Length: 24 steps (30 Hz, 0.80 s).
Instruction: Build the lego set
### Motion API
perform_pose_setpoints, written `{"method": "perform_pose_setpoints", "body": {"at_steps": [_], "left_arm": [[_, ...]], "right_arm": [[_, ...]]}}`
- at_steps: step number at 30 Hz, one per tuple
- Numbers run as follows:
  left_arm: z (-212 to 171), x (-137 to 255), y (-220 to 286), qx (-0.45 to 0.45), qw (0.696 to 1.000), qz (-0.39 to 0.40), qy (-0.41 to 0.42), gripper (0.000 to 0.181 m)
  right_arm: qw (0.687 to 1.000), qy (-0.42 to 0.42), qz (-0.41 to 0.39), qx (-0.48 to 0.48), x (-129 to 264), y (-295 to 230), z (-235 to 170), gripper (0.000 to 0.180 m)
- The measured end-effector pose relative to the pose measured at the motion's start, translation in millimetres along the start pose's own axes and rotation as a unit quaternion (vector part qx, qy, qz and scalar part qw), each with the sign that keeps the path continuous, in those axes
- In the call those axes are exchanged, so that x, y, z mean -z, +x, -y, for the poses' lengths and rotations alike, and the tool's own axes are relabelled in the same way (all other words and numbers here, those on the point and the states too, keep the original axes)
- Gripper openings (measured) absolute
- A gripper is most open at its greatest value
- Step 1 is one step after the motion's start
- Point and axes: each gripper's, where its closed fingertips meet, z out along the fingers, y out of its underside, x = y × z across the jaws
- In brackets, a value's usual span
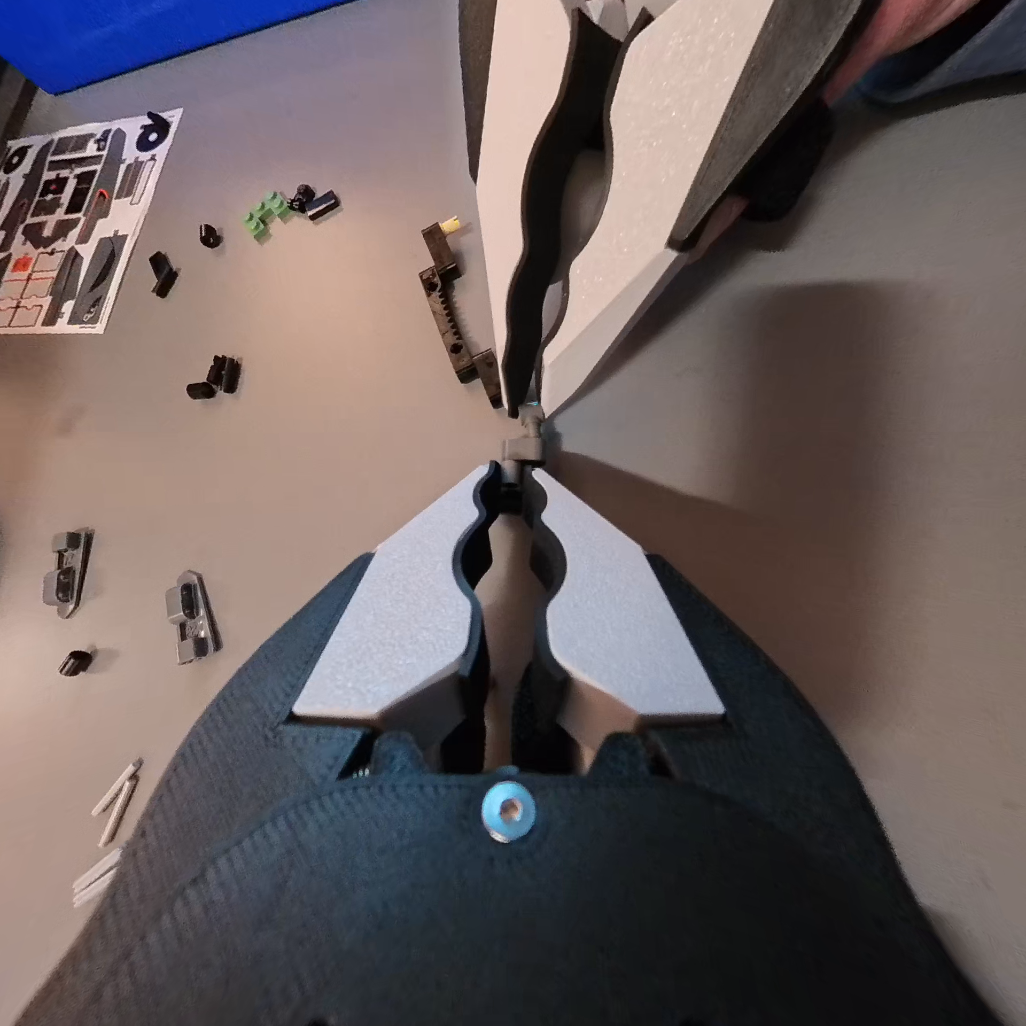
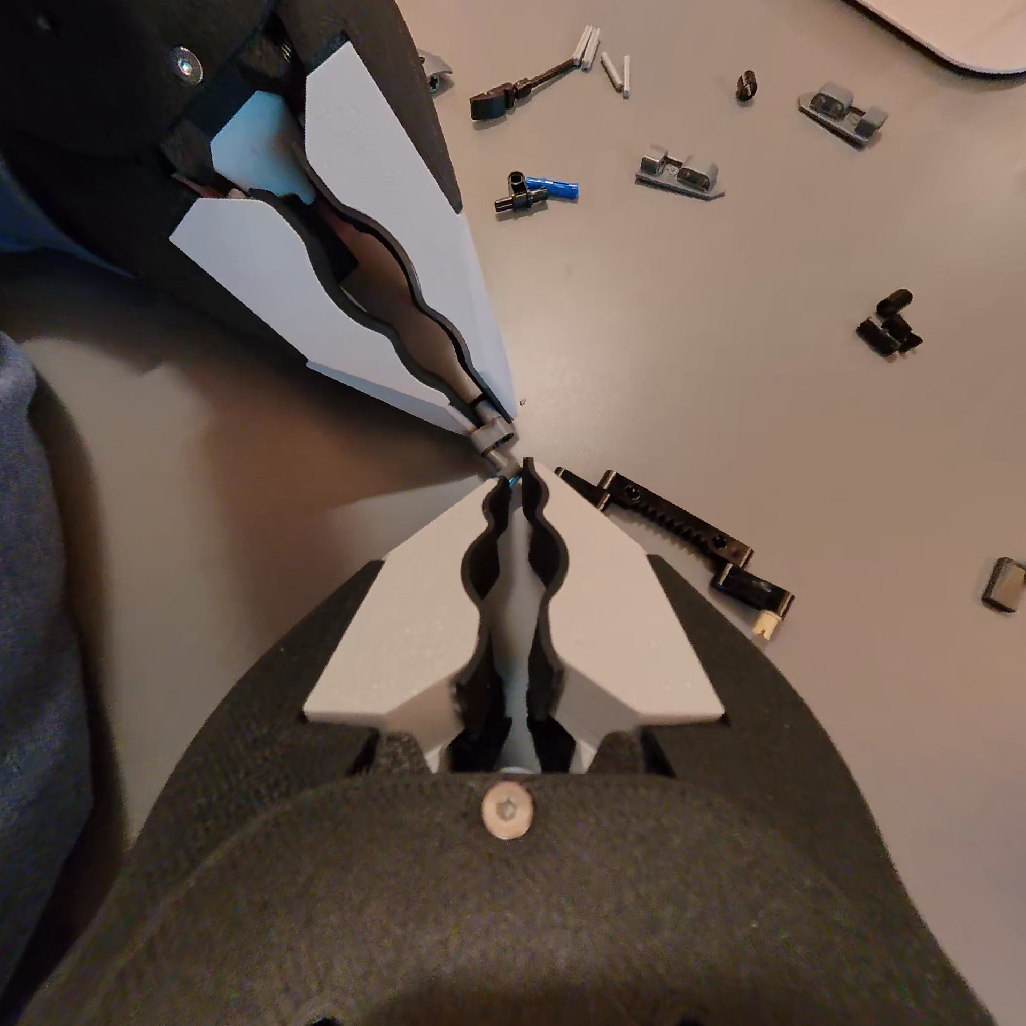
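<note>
In the left wrist view my left gripper [image 1: 513,480] is shut on a small grey connector [image 1: 522,447] and holds it just above the table. My right gripper [image 1: 526,411] comes down from above, its tips touching the connector's far end, with a bit of a blue pin [image 1: 534,404] showing between them. In the right wrist view my right gripper [image 2: 516,476] is shut on the blue pin [image 2: 514,475]. The pin meets the grey connector [image 2: 494,438], which the left gripper [image 2: 488,419] holds from the upper left. Most of the pin is hidden.
A black toothed rack assembly [image 1: 455,311] [image 2: 677,527] lies right beside the tips. Loose parts lie around: grey panels [image 2: 677,172], a blue pin with a black connector [image 2: 533,191], white rods [image 2: 610,66], black bits [image 2: 891,325], a green piece [image 1: 266,216], a sticker sheet [image 1: 66,222]. My two grippers' fingertips are within a few centimetres of each other. From either gripper's tips it is about 20 centimetres to the green piece [image 1: 266,216].
</note>
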Motion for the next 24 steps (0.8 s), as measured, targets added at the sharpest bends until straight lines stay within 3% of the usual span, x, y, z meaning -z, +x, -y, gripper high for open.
{"method": "perform_pose_setpoints", "body": {"at_steps": [16,24], "left_arm": [[3.2,-1.5,4.6,0.006,1.0,0.013,-0.004,0.005],[3.2,-2.1,3.2,0.028,1.0,0.001,-0.004,0.005]], "right_arm": [[0.997,0.002,-0.076,0.029,-1.6,3.1,0.6,0.0],[0.997,-0.003,-0.076,0.019,0.5,7.4,-3.3,0.0]]}}
